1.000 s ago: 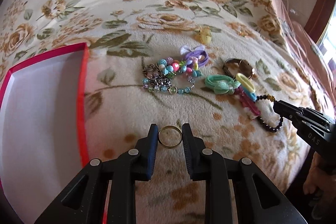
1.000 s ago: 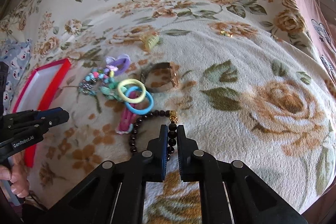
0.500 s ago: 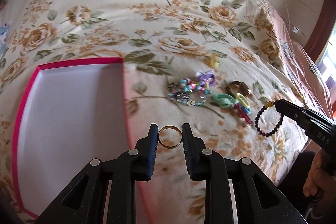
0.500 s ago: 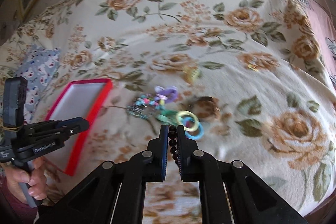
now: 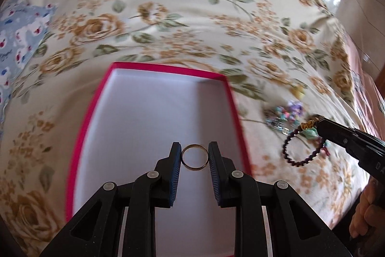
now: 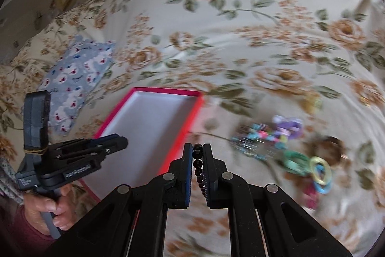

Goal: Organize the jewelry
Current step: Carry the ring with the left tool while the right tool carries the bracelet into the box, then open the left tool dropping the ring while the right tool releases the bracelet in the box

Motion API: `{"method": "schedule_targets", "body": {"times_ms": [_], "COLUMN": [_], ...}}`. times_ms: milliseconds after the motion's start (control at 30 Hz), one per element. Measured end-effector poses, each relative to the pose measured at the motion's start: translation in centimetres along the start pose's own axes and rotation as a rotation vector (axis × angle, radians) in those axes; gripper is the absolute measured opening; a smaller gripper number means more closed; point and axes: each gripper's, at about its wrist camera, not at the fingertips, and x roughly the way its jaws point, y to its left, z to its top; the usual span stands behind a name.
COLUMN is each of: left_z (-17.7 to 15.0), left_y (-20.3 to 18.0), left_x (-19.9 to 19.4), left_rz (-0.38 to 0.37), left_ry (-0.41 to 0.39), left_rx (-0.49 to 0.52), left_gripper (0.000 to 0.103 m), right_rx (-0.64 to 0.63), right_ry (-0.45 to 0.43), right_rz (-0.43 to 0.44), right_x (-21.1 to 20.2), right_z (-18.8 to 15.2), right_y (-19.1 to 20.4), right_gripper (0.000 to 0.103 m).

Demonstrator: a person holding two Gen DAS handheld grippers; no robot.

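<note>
My left gripper (image 5: 195, 158) is shut on a gold ring (image 5: 195, 157) and holds it in the air over the white inside of the red-rimmed box (image 5: 231, 98). My right gripper (image 6: 197, 155) is shut on a dark bead bracelet (image 6: 197, 164). In the left wrist view the bracelet (image 5: 302, 148) hangs as a loop from the right gripper's tip, to the right of the box. In the right wrist view the box (image 6: 192, 117) lies ahead to the left, with the left gripper (image 6: 120, 141) over its near end.
A pile of jewelry lies on the floral blanket right of the box: coloured bead bracelets (image 6: 262, 139), a purple hair tie (image 6: 290, 127), yellow and blue rings (image 6: 321, 172), a brown bangle (image 6: 329, 148). A blue patterned cloth (image 6: 77, 78) lies at the far left.
Both grippers have lifted and swung left toward the box. The ring now hangs over the box's inside. The bracelet has left the blanket and hangs from the right gripper.
</note>
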Motion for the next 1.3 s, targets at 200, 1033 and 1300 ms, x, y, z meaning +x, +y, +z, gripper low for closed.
{"method": "schedule_targets", "body": {"times_ms": [200,1033,1300], "left_z": [0.9,4.8,4.3], "left_y": [2.6,3.8,3.2], "left_x": [0.9,10.0,10.0], "left_rz": [0.052,0.174,0.207], "left_ry": [0.010,0.141,0.138], "left_rx": [-0.058,-0.008,0.019], "left_gripper": [0.022,0.023,0.023], "right_rx": [-0.047,-0.048,-0.103], "right_ry": [0.027,0.202,0.213], "right_rz": [0.099,0.073,0.036], "right_x": [3.7,14.9,15.6], "right_z": [1.6,1.5,1.5], "right_y": [4.2,3.4,3.9], "right_gripper": [0.008,0.008,0.009]}}
